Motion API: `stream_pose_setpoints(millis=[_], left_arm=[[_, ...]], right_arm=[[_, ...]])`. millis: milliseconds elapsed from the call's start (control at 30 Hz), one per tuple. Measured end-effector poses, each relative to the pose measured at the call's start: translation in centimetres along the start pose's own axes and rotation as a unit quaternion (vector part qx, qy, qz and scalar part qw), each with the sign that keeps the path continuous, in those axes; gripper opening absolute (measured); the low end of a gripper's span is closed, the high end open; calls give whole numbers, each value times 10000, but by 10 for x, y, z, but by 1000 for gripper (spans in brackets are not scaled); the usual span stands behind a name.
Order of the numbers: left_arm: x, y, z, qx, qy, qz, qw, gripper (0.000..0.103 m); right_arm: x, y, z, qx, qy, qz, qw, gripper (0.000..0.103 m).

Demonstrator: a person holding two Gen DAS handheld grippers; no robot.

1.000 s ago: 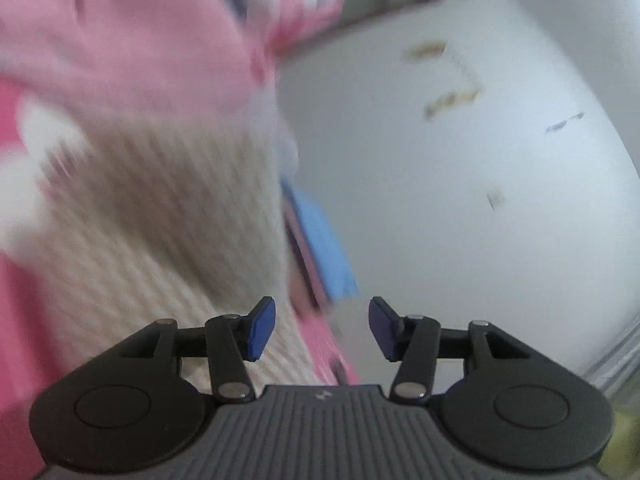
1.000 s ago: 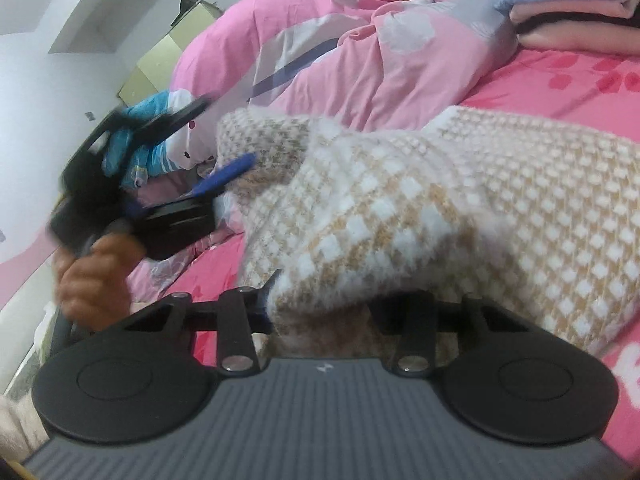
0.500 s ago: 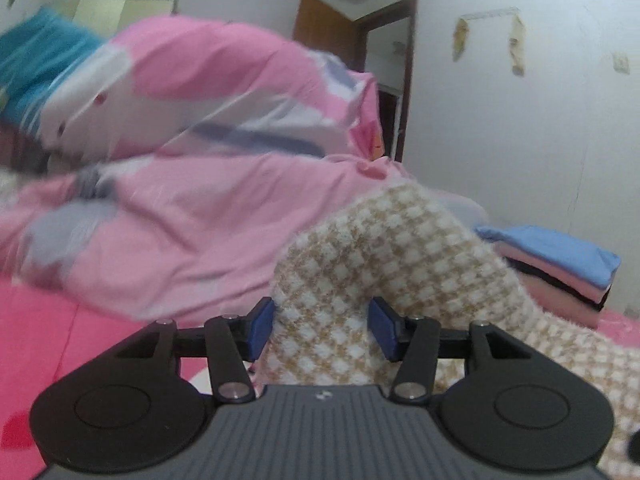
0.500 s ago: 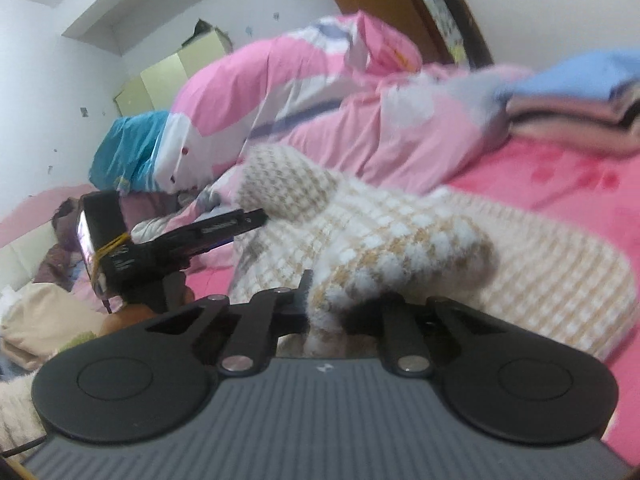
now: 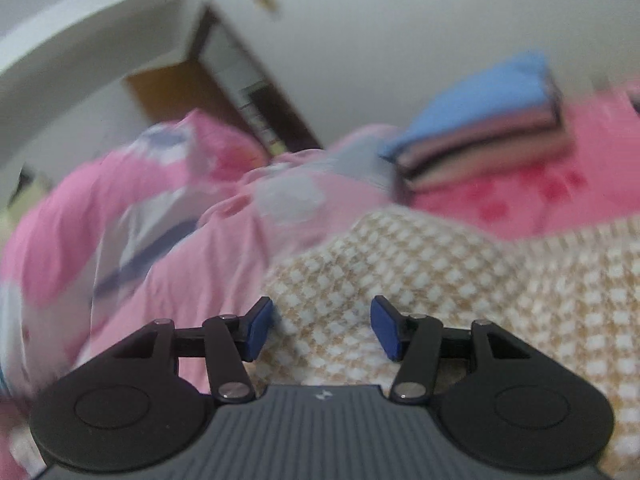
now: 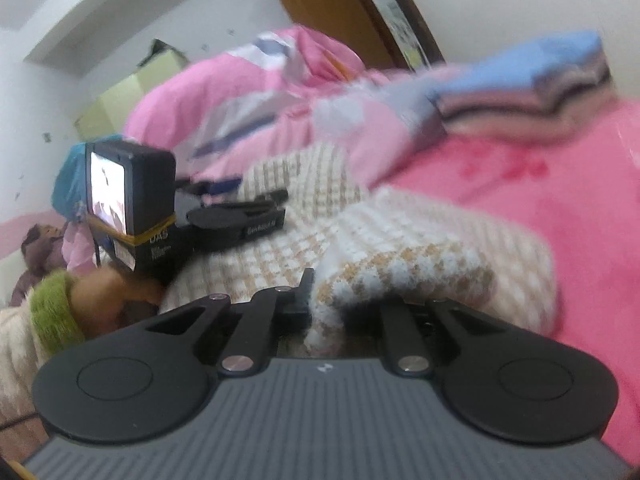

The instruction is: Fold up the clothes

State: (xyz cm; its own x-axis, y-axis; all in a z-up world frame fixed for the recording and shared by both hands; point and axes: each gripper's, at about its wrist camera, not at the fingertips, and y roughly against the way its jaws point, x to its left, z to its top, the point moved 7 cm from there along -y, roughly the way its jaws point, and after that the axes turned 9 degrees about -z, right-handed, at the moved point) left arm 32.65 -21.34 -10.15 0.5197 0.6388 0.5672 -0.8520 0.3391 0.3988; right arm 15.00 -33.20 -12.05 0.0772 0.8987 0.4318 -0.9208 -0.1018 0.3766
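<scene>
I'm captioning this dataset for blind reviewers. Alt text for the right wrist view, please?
The right gripper is shut on a fold of fuzzy tan-and-white checked knit sweater on a pink bedsheet. The left gripper, held by a hand, reaches in beside it.

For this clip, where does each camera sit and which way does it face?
Left wrist: on the left tool, looking along its open fingers over the checked sweater toward the folded clothes stack and door; no body shows.
Right wrist: on the right tool, gripping a sweater fold, facing the left tool, a hand and green cuff.
Shared: sweater, stack, pink quilt.
</scene>
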Motion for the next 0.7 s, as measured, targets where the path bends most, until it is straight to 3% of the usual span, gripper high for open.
stream_pose_setpoints(millis=[67,200,267,333,400,567,667,700], left_arm=[[-9,-9,2,160,-272,-24,9995,54],[-17,-16,1,402,-494,-99,9979,54],[-21,-17,-1,424,-616,-39,9972,54],[-22,-16,-2,429,-635,20,9971,54],[-20,-17,-1,469,-528,77,9975,54],[-17,-24,6,565,-372,205,9975,55],[-27,-28,7,618,-652,239,9957,55],[-32,-26,9,570,-823,220,9947,55]], right_arm=[[-6,-5,-2,160,-182,2,9997,12],[-12,-10,9,170,-443,107,9988,31],[-14,-13,18,103,-532,169,9984,32],[-15,-15,26,35,-621,230,9978,30],[-17,-17,35,-32,-711,292,9970,13],[-23,-25,51,-151,-791,287,9963,10],[-55,-46,15,405,-1099,-72,9931,10],[-62,-49,3,566,-1396,12,9886,9]])
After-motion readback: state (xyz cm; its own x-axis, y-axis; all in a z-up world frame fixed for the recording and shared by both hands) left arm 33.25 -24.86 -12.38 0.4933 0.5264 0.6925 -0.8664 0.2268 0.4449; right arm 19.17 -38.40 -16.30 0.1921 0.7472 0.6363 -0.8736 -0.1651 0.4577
